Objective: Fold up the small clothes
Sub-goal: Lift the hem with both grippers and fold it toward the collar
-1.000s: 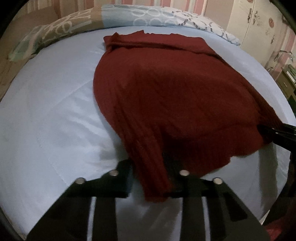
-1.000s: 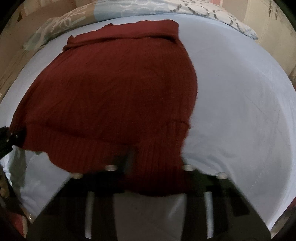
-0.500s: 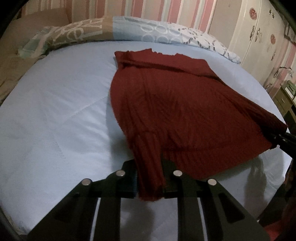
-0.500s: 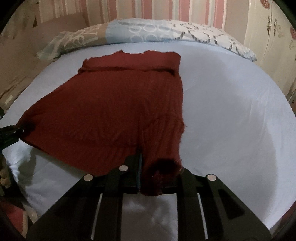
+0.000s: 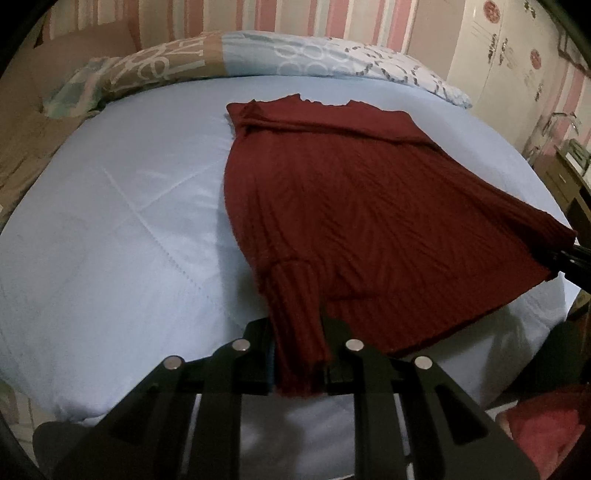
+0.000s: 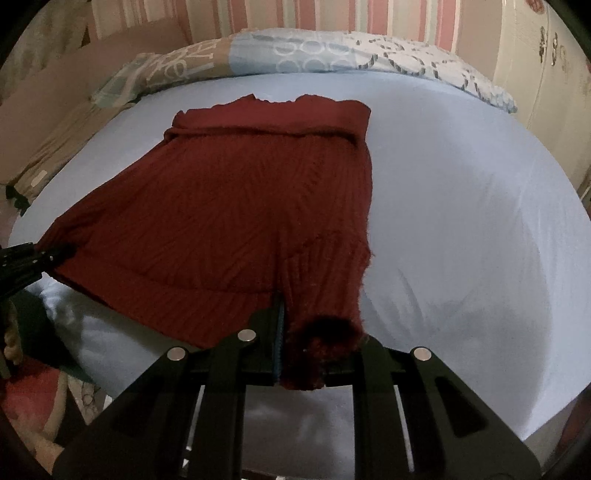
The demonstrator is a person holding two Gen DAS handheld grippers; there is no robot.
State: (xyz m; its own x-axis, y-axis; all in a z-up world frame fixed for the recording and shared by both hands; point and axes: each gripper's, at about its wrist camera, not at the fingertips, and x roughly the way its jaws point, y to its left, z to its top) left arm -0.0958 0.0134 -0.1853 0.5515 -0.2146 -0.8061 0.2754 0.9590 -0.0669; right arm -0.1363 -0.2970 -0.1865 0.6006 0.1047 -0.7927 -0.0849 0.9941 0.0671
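A dark red ribbed knit sweater (image 5: 354,221) lies spread over the pale blue quilted bedspread (image 5: 110,240), its far edge folded over into a flat band near the pillows and its ribbed hem drawn toward the near edge of the bed. The near part of the knit is lifted slightly off the cover and stretched between two holds.

The left gripper (image 5: 297,363) has its black fingers pressed together on the hem's left corner, a ribbed strip of the sweater hanging down between them. The right gripper (image 6: 301,363) is likewise clamped on the hem's right corner, where the fabric bunches into a fuzzy dark wad at the fingers. In the right wrist view the left gripper appears at the left border, pinching the sweater's corner; in the left wrist view the right gripper shows at the right border, doing the same.

Beyond the sweater, a patterned pillow in beige, light blue and white (image 5: 258,59) lies along the head of the bed. Behind it stands a wall with pink and cream stripes (image 5: 332,18), and a cream wardrobe (image 5: 517,62) stands to the right.
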